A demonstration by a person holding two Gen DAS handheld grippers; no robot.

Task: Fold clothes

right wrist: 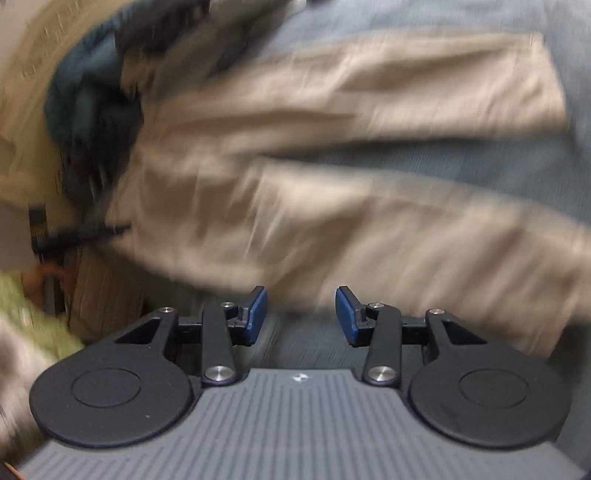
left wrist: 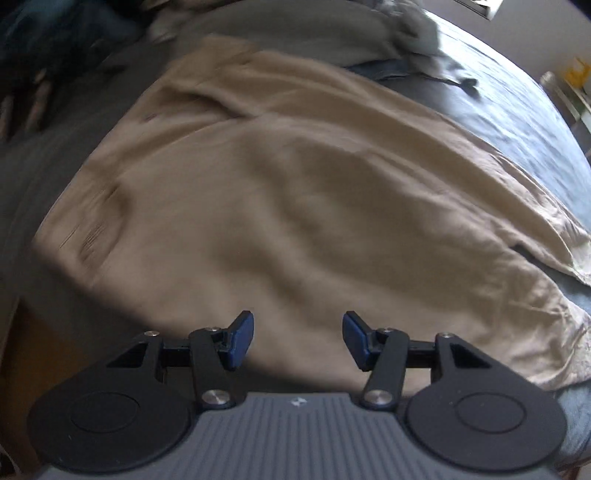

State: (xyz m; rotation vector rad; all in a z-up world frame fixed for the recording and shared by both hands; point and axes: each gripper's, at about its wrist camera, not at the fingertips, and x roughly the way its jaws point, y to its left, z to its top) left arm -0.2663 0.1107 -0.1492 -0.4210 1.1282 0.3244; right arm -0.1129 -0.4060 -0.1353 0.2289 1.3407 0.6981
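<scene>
Both grippers hang empty over the bed, and the beige garment (left wrist: 295,206) is the landmark here. It lies spread out on the grey-blue bedsheet (left wrist: 517,122), with a heap of other clothes (left wrist: 406,29) beyond its far edge. The left gripper (left wrist: 298,339) points down at it, blue pads standing moderately apart with nothing between them, the cloth stretching away ahead and to both sides. From this view its long axis seems to run from near right to far left.

Over to the right gripper (right wrist: 301,314): jaws parted a little narrower, also gripping nothing. The picture is badly smeared, but the beige garment (right wrist: 332,184) lies ahead of it, two long panels reaching off to the right like trouser legs, though I cannot be sure. The left gripper looks nearer the cloth's near edge, so that hand seems better placed to pinch first.
</scene>
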